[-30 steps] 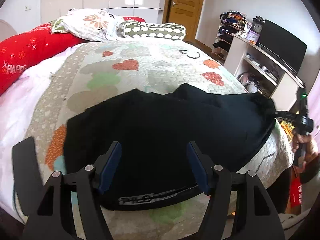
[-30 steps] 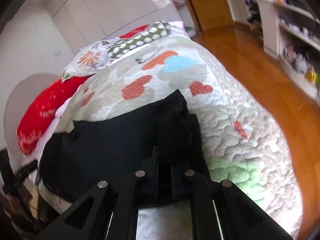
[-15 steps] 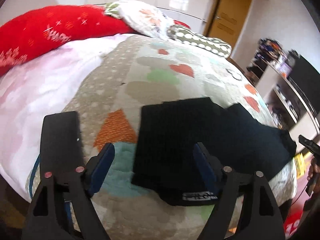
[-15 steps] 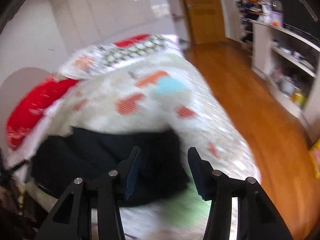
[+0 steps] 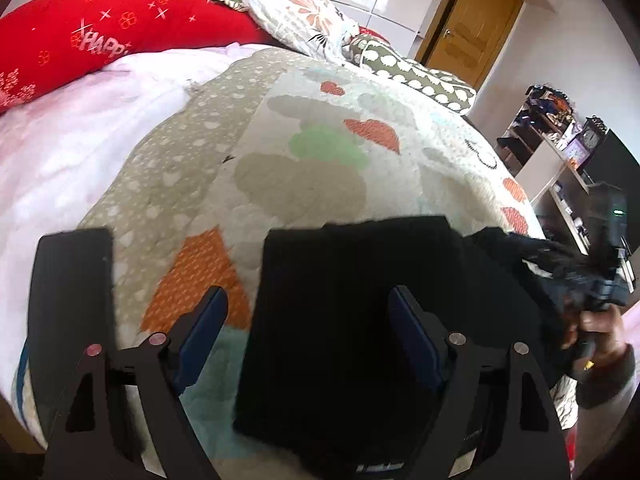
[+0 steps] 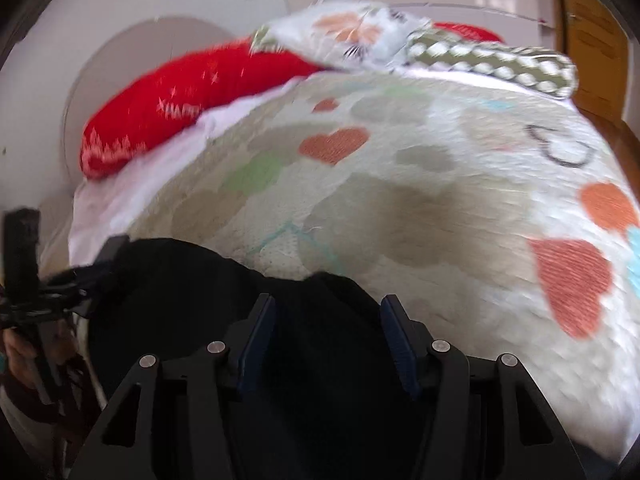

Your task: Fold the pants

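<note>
Black pants point(image 5: 352, 280) lie folded on the heart-patterned quilt point(image 5: 320, 152), near the bed's front edge. My left gripper point(image 5: 306, 296) hovers open over their left end; one finger is above the quilt and the other above the cloth. My right gripper point(image 6: 328, 302) hangs over the dark cloth point(image 6: 192, 288) with its jaws closing. Fabric lies under the gap, and the pads stand apart from it. The picture is blurred by motion. In the left wrist view the right gripper point(image 5: 608, 280) is a smear at the pants' right end, where a hand point(image 5: 600, 332) holds it.
A red pillow point(image 5: 120, 36), a floral pillow point(image 5: 296, 12) and a dotted bolster point(image 5: 416, 76) lie at the head of the bed. A white sheet point(image 5: 60, 152) covers the left side. White shelves point(image 5: 560, 168), a dark screen and a wooden door point(image 5: 472, 28) stand on the right.
The right gripper was shut on the pants' edge, then opened and swept quickly leftward over them. The left gripper shifted to the pants' left end and opened wider. The pants look narrower.
</note>
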Available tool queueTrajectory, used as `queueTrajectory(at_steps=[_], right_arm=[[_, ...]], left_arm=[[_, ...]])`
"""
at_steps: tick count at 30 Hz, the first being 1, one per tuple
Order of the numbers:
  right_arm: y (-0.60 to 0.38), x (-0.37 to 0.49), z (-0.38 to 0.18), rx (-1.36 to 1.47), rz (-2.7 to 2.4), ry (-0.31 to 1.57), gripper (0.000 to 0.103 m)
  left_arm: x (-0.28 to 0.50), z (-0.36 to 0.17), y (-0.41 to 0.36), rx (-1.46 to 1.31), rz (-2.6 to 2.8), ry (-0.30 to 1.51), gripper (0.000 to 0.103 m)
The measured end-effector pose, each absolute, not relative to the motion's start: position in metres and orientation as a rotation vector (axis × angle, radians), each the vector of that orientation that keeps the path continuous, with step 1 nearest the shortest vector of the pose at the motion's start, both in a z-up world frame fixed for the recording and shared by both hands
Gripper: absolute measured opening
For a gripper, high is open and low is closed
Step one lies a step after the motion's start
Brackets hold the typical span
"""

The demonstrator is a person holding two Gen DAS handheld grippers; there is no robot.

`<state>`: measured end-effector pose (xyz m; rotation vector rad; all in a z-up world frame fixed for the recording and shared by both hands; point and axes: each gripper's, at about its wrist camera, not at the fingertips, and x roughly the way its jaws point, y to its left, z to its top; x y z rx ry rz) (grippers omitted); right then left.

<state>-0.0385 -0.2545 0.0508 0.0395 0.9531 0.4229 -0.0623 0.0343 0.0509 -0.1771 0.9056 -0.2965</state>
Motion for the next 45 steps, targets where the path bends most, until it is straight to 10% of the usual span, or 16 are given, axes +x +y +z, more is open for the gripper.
queueTrajectory(at_steps=[1, 4, 9, 18, 45], right_arm=[[-0.251, -0.036, 0.047, 0.024, 0.425, 0.975, 0.006], [-0.257, -0.036, 0.058, 0.058, 0.417, 0.927, 0.006], [-0.257, -0.024, 0.056, 0.047, 0.365, 0.91, 0.006], [-0.269, -0.013, 0.047, 0.079, 0.22, 0.88, 0.022], [-0.232, -0.175, 0.036, -0.038, 0.401, 0.916, 0.042]], left_arm=[[-0.06, 0.05, 0.033, -0.181, -0.306, 0.904, 0.082], [-0.053, 0.044, 0.029, -0.187, -0.307, 0.942, 0.038], [-0.064, 0.051, 0.036, -0.197, -0.287, 0.878, 0.035], [-0.059, 0.041, 0.049, -0.233, -0.198, 0.902, 0.063], [-0.126, 0.036, 0.001, 0.025, -0.131, 0.863, 0.07]])
